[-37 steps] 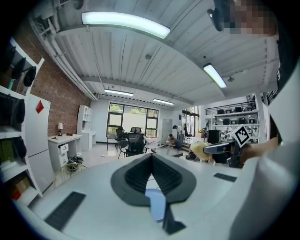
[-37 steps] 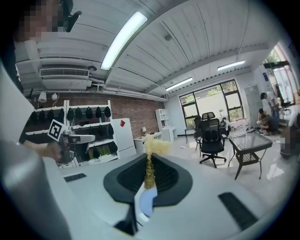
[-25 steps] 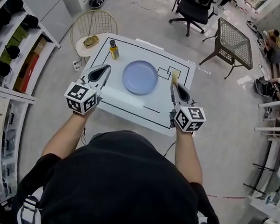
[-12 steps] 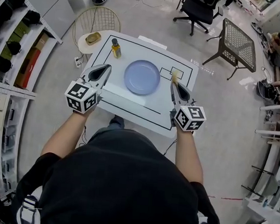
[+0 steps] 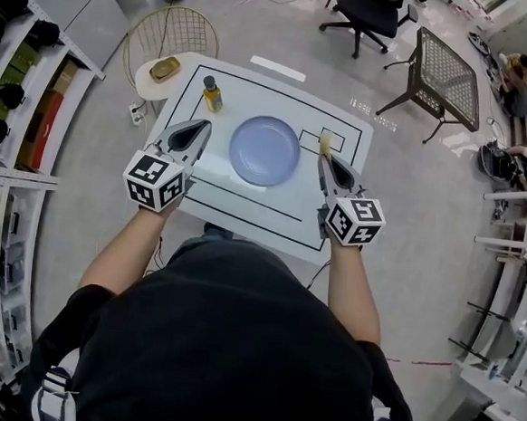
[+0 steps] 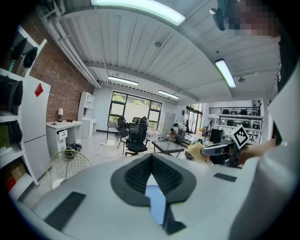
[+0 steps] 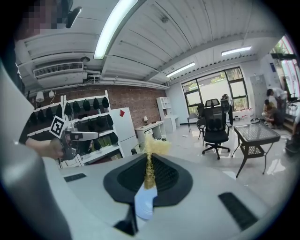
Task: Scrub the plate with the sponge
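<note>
A round pale-blue plate [image 5: 264, 151] lies in the middle of the white table [image 5: 245, 208]. My left gripper [image 5: 197, 129] hovers at the plate's left, shut with nothing in its jaws; in the left gripper view its jaws [image 6: 151, 171] meet, with the plate [image 6: 156, 201] showing below. My right gripper [image 5: 325, 157] hovers at the plate's right, shut on a yellow sponge [image 5: 324, 144]. In the right gripper view the sponge [image 7: 153, 147] is squeezed thin between the jaws and sticks out past the tips. Neither gripper touches the plate.
A small bottle with a dark cap [image 5: 212, 94] stands at the table's far left. Black outlined rectangles [image 5: 319, 139] are marked on the tabletop. A wire chair and a small round side table [image 5: 164, 68] stand beyond the far left corner, shelves [image 5: 18, 95] at left.
The head view has shifted a little, so the table sits slightly differently in frame. Both grippers keep the same places beside the plate, the right one still holding the sponge.
</note>
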A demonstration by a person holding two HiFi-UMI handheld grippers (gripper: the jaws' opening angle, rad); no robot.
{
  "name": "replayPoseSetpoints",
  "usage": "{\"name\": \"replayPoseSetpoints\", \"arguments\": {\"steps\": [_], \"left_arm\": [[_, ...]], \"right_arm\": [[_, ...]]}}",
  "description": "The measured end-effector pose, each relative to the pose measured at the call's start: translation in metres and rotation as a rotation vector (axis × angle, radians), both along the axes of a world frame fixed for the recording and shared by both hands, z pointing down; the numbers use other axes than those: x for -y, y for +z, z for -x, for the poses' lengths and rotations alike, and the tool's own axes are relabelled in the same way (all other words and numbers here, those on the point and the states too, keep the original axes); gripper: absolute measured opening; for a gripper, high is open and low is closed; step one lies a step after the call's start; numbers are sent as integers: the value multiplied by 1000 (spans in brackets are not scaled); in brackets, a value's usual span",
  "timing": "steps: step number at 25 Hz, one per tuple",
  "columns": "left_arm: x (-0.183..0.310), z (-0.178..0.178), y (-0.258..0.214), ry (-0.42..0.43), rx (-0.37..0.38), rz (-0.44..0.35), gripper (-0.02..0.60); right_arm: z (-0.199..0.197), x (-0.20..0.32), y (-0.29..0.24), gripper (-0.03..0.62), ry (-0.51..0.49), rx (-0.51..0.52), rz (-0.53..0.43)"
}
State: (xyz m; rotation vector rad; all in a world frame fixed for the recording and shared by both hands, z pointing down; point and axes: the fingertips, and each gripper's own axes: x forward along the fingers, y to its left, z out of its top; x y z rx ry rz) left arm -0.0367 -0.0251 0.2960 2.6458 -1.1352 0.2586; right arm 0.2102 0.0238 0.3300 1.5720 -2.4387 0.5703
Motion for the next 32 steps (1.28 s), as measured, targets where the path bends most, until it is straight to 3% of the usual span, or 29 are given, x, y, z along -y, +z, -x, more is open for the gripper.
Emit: {"name": "replayPoseSetpoints", "arguments": {"steps": [19,32], "left_arm": [[73,11,62,31,14,131,8],[88,-9,144,118,49,324,9]], "right_arm": [[25,63,70,25,-14,-56,138],[54,73,145,25,-107,-84,293]]}}
